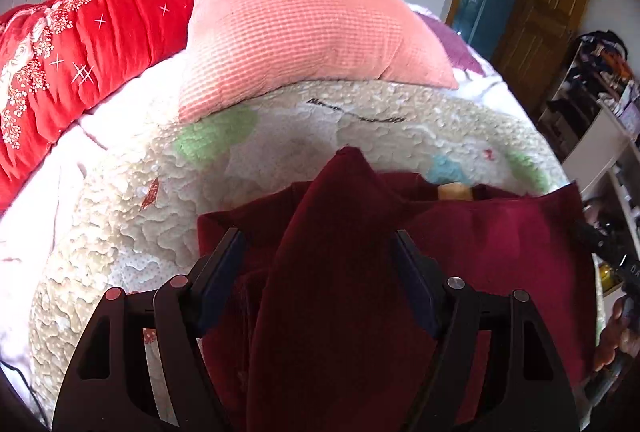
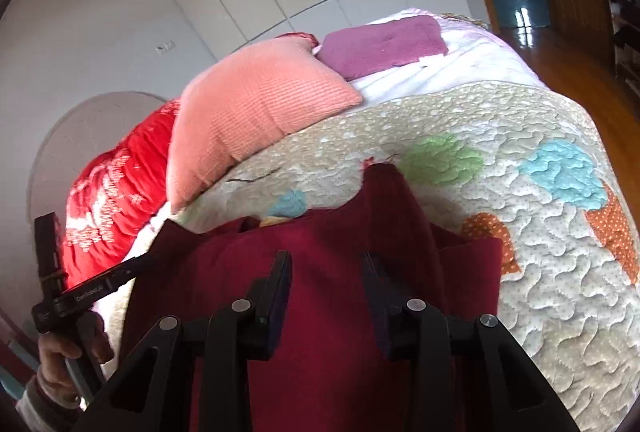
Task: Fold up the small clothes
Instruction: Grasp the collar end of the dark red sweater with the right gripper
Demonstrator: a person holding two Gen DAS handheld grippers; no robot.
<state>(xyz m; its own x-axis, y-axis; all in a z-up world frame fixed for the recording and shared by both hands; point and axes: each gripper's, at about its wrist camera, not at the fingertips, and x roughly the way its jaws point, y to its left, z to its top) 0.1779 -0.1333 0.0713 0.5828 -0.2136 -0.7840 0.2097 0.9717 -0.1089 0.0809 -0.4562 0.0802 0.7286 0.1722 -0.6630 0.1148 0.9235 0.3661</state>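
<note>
A dark red garment (image 1: 480, 244) lies on the quilted bedspread (image 1: 120, 216), with a raised fold of it running up between my left gripper's fingers. My left gripper (image 1: 320, 244) stands wide, its jaws apart with the cloth between them, not pinched. In the right wrist view the same garment (image 2: 248, 272) lies below, and a peaked fold rises between the fingers of my right gripper (image 2: 326, 268), whose jaws are also apart. The left gripper's body and the hand on it show at the left (image 2: 80, 292).
A pink pillow (image 1: 304, 28) and a red quilt (image 1: 80, 44) lie at the head of the bed. A purple cushion (image 2: 384, 44) sits behind. Shelves (image 1: 600, 120) stand right of the bed, a wooden door (image 1: 544, 12) beyond.
</note>
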